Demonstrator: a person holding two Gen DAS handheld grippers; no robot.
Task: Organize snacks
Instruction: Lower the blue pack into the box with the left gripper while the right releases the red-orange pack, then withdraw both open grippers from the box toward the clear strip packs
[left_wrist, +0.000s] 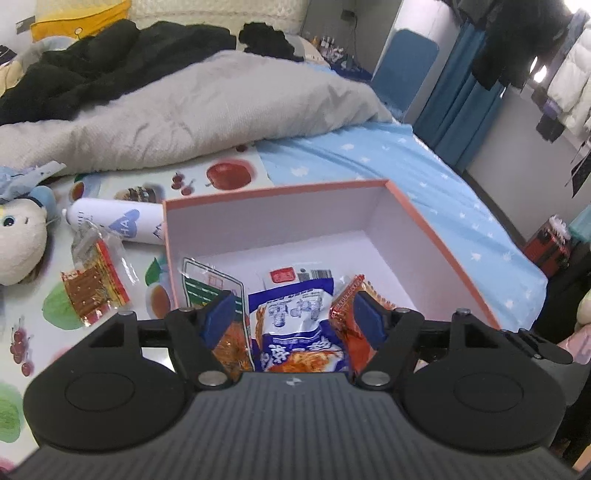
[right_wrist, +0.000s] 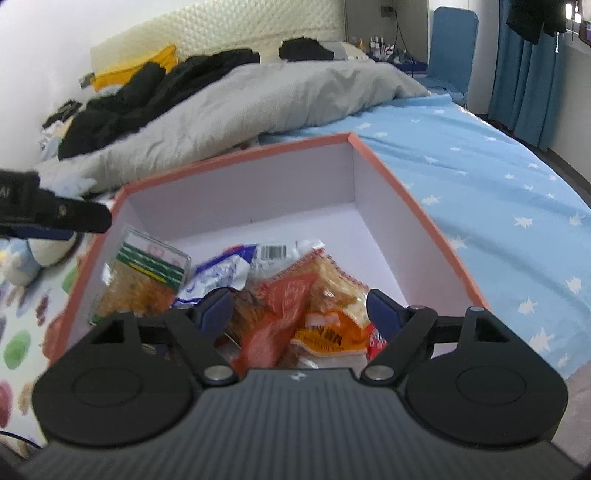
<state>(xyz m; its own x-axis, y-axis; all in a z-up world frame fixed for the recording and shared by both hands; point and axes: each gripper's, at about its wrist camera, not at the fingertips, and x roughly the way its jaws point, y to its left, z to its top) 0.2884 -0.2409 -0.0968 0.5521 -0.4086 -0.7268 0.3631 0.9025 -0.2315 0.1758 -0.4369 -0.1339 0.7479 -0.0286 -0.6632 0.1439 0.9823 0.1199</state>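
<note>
Each handheld gripper, left gripper (left_wrist: 291, 314) and right gripper (right_wrist: 297, 308), had a ribbed dark-grey body, black linkage arms with silver pivot screws, and blue finger pads (left_wrist: 221, 314).

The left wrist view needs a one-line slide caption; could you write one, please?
Open left gripper above snack packets in a pink-rimmed box on the bed; one packet remains outside.

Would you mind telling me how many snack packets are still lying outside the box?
1: a red and gold snack packet on the fruit-print cloth, left of the pink-rimmed box, beside the white bottle. Others may be hidden behind the left tool.
</note>
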